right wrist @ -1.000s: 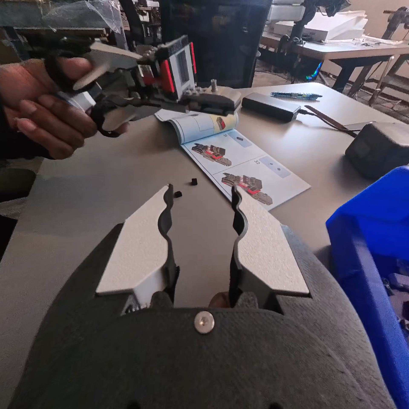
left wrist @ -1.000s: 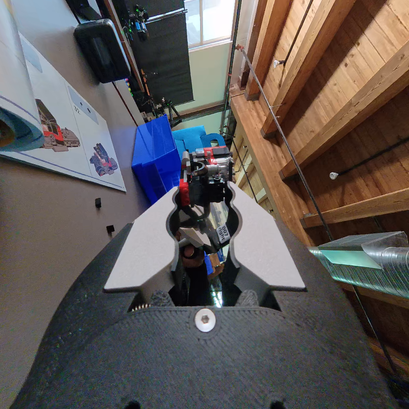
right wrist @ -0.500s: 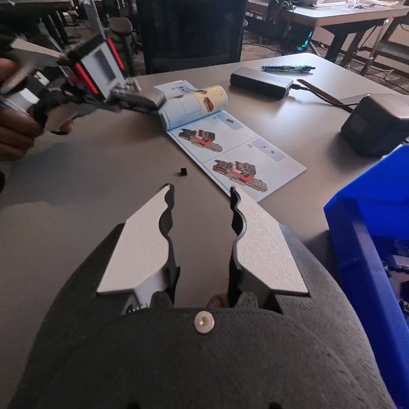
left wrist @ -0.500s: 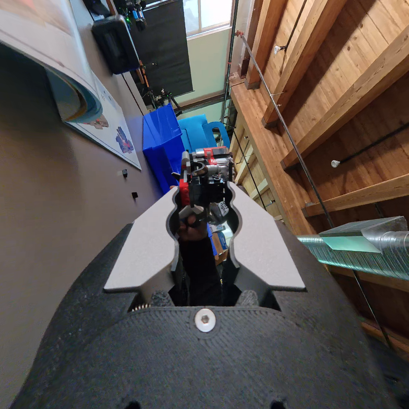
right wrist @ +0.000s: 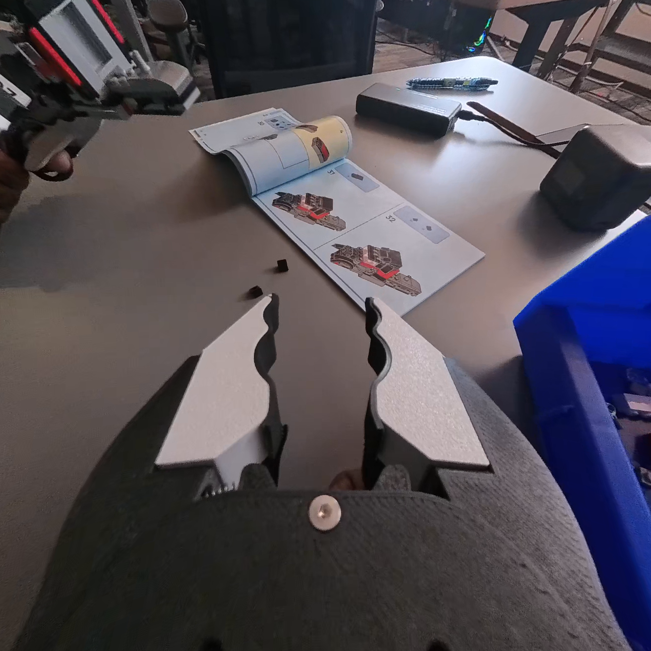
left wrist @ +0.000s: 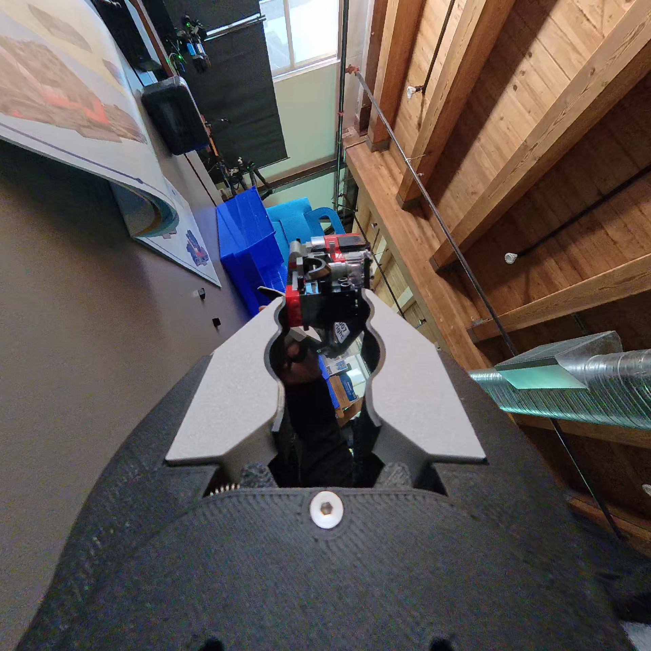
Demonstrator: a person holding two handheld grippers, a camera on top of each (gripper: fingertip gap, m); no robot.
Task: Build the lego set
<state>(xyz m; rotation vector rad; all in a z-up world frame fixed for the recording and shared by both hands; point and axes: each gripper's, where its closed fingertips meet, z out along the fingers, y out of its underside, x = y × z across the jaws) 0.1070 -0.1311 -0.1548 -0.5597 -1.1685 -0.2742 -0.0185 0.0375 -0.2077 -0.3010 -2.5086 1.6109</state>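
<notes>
My left gripper [left wrist: 324, 299] is shut on a partly built lego model [left wrist: 326, 274] of red, black and grey bricks and holds it in the air, rolled sideways to the table. The model also shows at the top left of the right wrist view [right wrist: 88, 67], above the table. My right gripper [right wrist: 320, 299] is open and empty, low over the grey table [right wrist: 141, 281]. Two small black lego pieces [right wrist: 256, 291] [right wrist: 281, 265] lie just beyond its left fingertip. They also show in the left wrist view [left wrist: 216, 321]. An open instruction booklet [right wrist: 352, 218] lies beyond them.
A blue bin [right wrist: 581, 387] with loose parts stands at the right, close to my right gripper. A black power bank [right wrist: 405, 107], a pen [right wrist: 451, 82] and a black box-shaped device [right wrist: 595, 179] sit at the far right of the table. A hand [right wrist: 10, 183] holds the left gripper. Across from one pair of fingers to the other is roughly 20 centimetres. Between my left fingertips and the black power bank [right wrist: 405, 107] there is roughly 30 centimetres.
My left gripper has carried the model left and away from the middle of the table. My right gripper has stayed open and shifted a little over the table near the two black pieces.
</notes>
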